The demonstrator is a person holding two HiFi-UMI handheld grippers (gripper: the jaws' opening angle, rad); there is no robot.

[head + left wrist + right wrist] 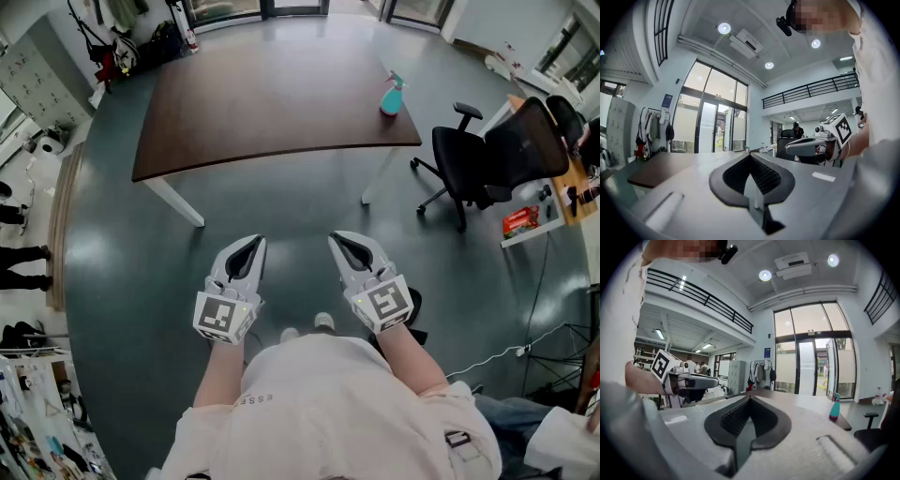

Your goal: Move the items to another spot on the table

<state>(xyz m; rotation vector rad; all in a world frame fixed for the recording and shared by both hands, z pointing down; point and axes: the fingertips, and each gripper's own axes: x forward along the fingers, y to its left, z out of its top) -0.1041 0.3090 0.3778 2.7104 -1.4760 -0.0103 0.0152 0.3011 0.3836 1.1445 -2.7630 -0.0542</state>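
A teal spray bottle [392, 95] stands upright near the far right corner of the brown table [262, 103]; it shows small at the right in the right gripper view as the spray bottle [834, 406]. Both grippers hang side by side over the floor, well short of the table. My left gripper [249, 246] is shut with nothing in it, and so is my right gripper [341, 241]. In each gripper view the jaws meet at the tip, left gripper [750, 155] and right gripper [750, 398], and the other gripper shows off to the side.
A black office chair [483, 159] stands right of the table, beside a desk edge [562, 192] with small items. White table legs [173, 200] reach down to the grey floor. Bags and clothes hang at the far left wall [112, 47]. Cables run across the floor at right [525, 347].
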